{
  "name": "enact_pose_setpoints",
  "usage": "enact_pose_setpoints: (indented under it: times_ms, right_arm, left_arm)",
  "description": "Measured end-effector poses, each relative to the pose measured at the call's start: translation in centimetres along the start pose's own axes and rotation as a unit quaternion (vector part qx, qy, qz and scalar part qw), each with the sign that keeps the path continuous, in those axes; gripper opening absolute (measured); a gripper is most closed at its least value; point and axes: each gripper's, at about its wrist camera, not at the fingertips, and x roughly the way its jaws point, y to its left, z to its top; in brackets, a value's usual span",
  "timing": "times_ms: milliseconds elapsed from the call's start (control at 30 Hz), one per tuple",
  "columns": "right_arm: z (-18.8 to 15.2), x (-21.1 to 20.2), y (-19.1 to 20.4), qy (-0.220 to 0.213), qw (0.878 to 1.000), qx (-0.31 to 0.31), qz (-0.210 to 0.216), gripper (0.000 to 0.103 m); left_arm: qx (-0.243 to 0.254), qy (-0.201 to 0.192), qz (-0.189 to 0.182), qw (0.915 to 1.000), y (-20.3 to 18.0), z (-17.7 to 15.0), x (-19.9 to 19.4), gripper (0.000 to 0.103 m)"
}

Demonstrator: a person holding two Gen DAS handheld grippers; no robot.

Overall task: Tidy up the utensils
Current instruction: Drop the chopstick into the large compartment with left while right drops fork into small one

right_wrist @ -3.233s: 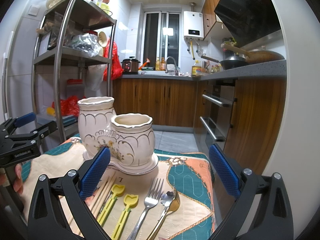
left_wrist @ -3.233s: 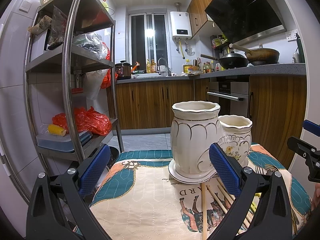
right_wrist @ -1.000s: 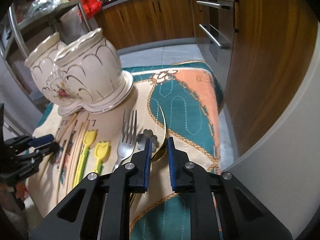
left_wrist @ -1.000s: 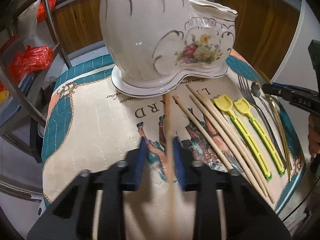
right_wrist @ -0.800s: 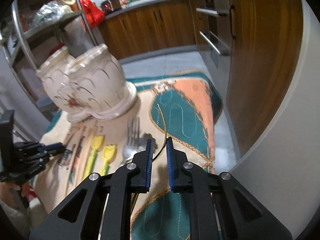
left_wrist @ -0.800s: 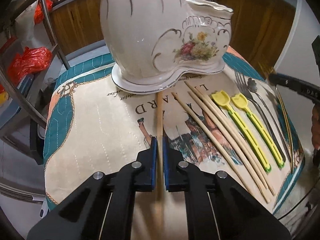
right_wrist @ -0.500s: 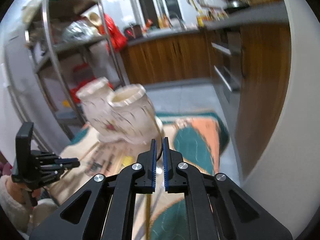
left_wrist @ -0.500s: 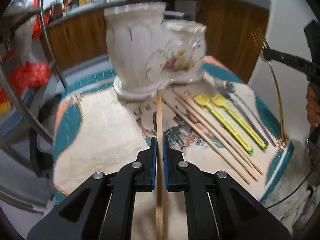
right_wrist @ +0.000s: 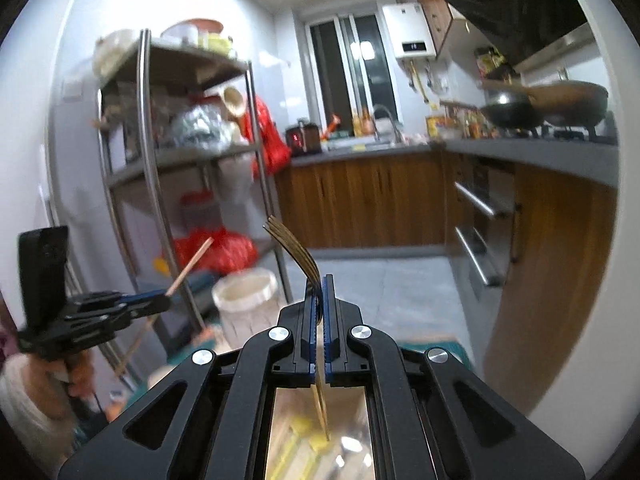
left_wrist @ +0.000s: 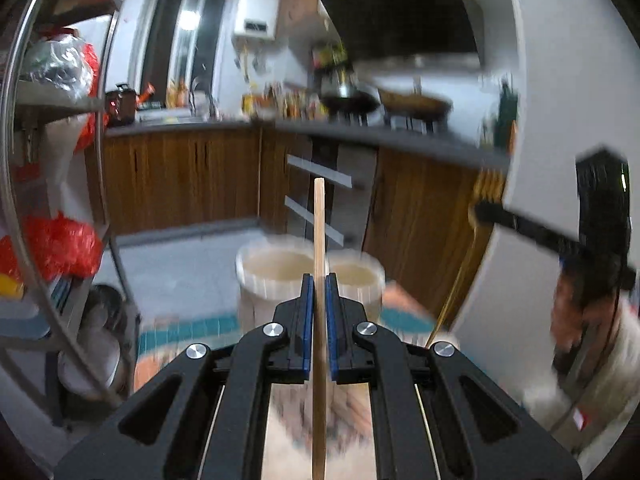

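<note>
The left tool (left_wrist: pixel 316 284) is squeezed shut on a chopstick (left_wrist: pixel 319 232) and the right tool (right_wrist: pixel 319 284) on a gold fork (right_wrist: pixel 298 250), both high above the two white pots (left_wrist: pixel 280 268), so a tilted stick could miss and fall.

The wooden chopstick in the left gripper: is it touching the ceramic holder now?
Apart. In the right wrist view, the chopstick in the left gripper is lifted beside the ceramic holder, shelf background showing between.

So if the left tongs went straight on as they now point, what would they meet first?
Probably the rims of the cream ceramic twin-pot holder just beyond the left tongs, which grip a wooden chopstick; blur leaves depth unclear.
</note>
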Motion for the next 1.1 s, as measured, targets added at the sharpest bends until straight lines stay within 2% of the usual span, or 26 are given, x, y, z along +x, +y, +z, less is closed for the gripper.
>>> enact_pose_setpoints:
  times_ms: [67,200,333,567,667,867,1100]
  right_arm:
    - [1.6,0.6,0.1,-0.013,1.0,0.01,0.014,0.003]
    - [3.8,1.8,-0.1,-0.039,0.998,0.027,0.029,0.003]
    - [5.0,3.3,-0.6,-0.057,0.997,0.039,0.022,0.003]
    - [3.9,6.0,-1.8,-0.059,0.997,0.053,0.0,0.003]
    - [2.5,7.3,-2.3,-0.041,0.998,0.051,-0.01,0.003]
    - [0.2,9.7,-3.8,0.003,0.997,0.073,-0.015,0.003]
    - [-0.9,10.9,-4.6,0.025,0.995,0.092,-0.025,0.004]
  left_arm:
    - [-0.025,-0.027,-0.014,0.9992,0.9,1.7,1.0,0.006]
    - [-0.061,-0.073,-0.017,0.9953,2.6,4.5,3.5,0.006]
    - [-0.088,-0.093,-0.009,0.9917,3.7,6.1,6.5,0.006]
    - [-0.077,-0.111,0.045,0.9897,4.2,5.3,10.8,0.006]
    - [-0.067,-0.105,0.061,0.9904,4.2,4.1,11.4,0.006]
    - [-0.059,-0.081,0.067,0.9927,3.9,2.1,10.7,0.006]
    - [-0.049,-0.05,0.087,0.9937,4.1,0.0,10.2,0.006]
